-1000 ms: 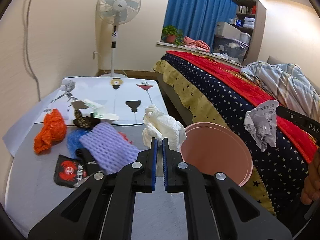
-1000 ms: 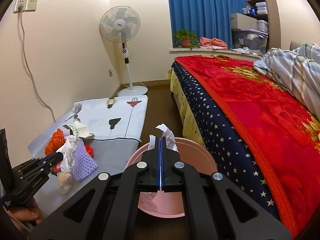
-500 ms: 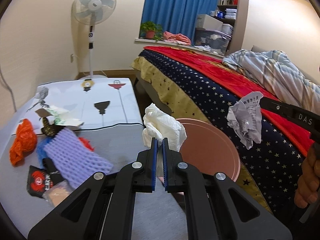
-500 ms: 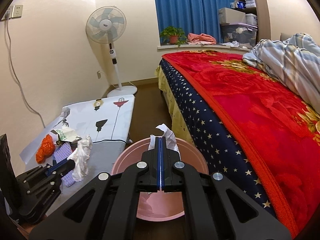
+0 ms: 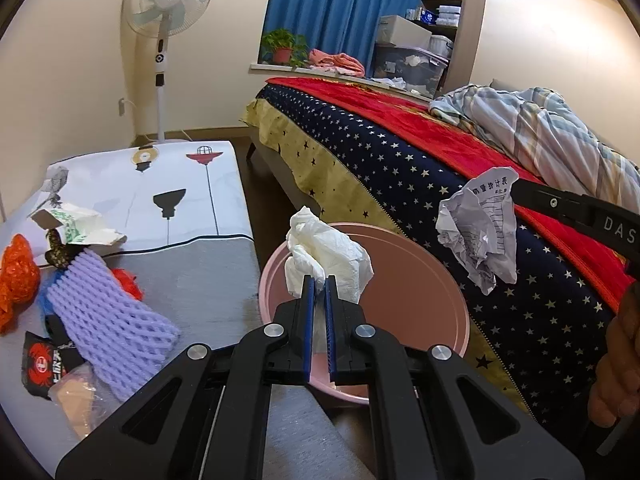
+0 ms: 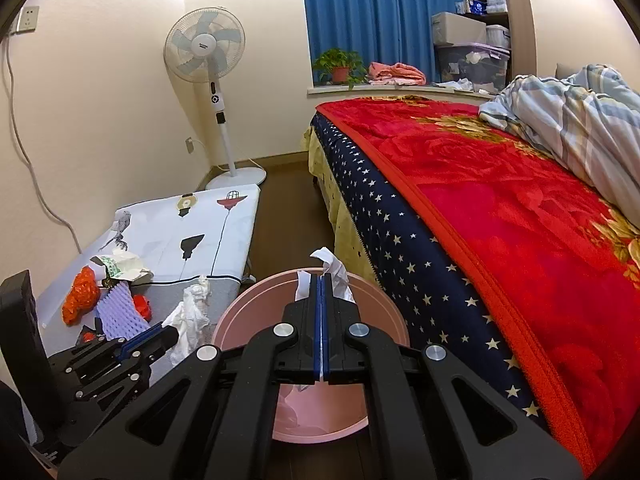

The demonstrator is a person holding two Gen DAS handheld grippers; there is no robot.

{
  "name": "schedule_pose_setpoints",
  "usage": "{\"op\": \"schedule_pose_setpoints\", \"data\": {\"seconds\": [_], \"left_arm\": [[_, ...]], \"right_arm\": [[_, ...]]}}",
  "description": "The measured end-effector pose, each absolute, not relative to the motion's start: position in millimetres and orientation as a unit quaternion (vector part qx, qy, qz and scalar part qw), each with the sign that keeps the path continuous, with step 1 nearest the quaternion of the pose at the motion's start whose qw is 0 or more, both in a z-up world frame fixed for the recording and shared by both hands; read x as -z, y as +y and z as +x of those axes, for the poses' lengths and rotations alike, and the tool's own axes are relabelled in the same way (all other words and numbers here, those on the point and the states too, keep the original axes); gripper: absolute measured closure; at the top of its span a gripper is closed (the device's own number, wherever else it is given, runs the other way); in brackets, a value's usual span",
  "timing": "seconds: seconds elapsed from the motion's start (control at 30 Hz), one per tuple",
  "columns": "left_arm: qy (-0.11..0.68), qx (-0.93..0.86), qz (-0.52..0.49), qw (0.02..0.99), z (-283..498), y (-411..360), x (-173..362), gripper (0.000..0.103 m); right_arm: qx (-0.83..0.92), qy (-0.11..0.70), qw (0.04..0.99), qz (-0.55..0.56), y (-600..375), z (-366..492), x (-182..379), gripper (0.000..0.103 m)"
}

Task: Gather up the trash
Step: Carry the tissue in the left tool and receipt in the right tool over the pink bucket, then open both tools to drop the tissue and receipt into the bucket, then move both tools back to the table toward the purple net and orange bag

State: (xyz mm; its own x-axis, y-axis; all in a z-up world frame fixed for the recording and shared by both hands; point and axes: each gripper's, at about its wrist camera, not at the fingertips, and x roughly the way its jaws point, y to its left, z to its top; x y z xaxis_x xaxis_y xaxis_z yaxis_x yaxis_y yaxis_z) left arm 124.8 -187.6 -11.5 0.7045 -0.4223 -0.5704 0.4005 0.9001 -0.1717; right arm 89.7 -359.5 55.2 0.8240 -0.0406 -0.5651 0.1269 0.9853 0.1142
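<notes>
My left gripper (image 5: 318,280) is shut on a white crumpled wad (image 5: 328,252), held above the near left rim of the round pink bin (image 5: 412,300) on the floor. My right gripper (image 6: 321,278) is shut on a crumpled printed paper (image 6: 338,272) above the same bin (image 6: 256,316). In the left wrist view that paper (image 5: 476,236) hangs from the right gripper (image 5: 515,191) to the right of the bin. In the right wrist view the left gripper (image 6: 170,330) and its wad (image 6: 192,312) show at the bin's left edge.
A low table with a printed cloth (image 5: 192,216) holds more trash: purple foam net (image 5: 108,312), orange bag (image 5: 16,276), red-black wrapper (image 5: 40,364), green-white paper (image 5: 80,224). A bed with a starred cover (image 5: 400,168) flanks the bin on the right. A standing fan (image 5: 164,40) is at the back.
My left gripper has carried the white wad rightward from over the table to above the bin's rim. The right gripper and its paper have barely shifted.
</notes>
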Motion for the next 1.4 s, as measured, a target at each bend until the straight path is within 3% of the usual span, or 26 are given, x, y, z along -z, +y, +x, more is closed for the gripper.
{"op": "schedule_pose_setpoints", "data": {"seconds": [0.3, 0.33, 0.37, 0.4, 0.47, 0.5, 0.83, 1.17, 1.4], "left_arm": [[0.315, 0.236, -0.020, 0.919, 129.8, -199.2, 15.4, 0.097], [0.313, 0.237, -0.020, 0.919, 129.3, -200.0, 15.0, 0.097], [0.313, 0.238, -0.021, 0.919, 129.5, -200.6, 15.0, 0.091], [0.314, 0.239, -0.023, 0.919, 129.5, -201.4, 15.4, 0.076], [0.315, 0.239, -0.031, 0.918, 130.1, -200.1, 16.0, 0.069], [0.317, 0.238, -0.033, 0.918, 130.6, -199.5, 16.1, 0.069], [0.303, 0.224, -0.035, 0.926, 122.3, -178.3, 5.4, 0.069], [0.287, 0.171, -0.048, 0.941, 108.0, -116.4, -7.3, 0.069], [0.278, 0.105, -0.061, 0.953, 100.8, -57.5, -9.7, 0.069]], "right_arm": [[0.051, 0.302, 0.949, 0.076, -361.4, 93.2, -51.0, 0.102], [0.052, 0.303, 0.949, 0.076, -361.8, 93.8, -50.7, 0.098], [0.052, 0.306, 0.948, 0.077, -361.8, 94.4, -49.8, 0.096], [0.053, 0.309, 0.947, 0.076, -361.5, 95.3, -48.9, 0.092], [0.061, 0.308, 0.947, 0.073, -362.4, 94.6, -48.9, 0.064], [0.065, 0.306, 0.947, 0.073, -363.2, 93.9, -49.2, 0.059], [0.047, 0.298, 0.952, 0.060, -350.7, 90.8, -53.0, 0.059], [-0.011, 0.292, 0.955, 0.051, -307.1, 90.9, -51.5, 0.069], [-0.073, 0.287, 0.953, 0.055, -257.8, 99.4, -46.0, 0.070]]}}
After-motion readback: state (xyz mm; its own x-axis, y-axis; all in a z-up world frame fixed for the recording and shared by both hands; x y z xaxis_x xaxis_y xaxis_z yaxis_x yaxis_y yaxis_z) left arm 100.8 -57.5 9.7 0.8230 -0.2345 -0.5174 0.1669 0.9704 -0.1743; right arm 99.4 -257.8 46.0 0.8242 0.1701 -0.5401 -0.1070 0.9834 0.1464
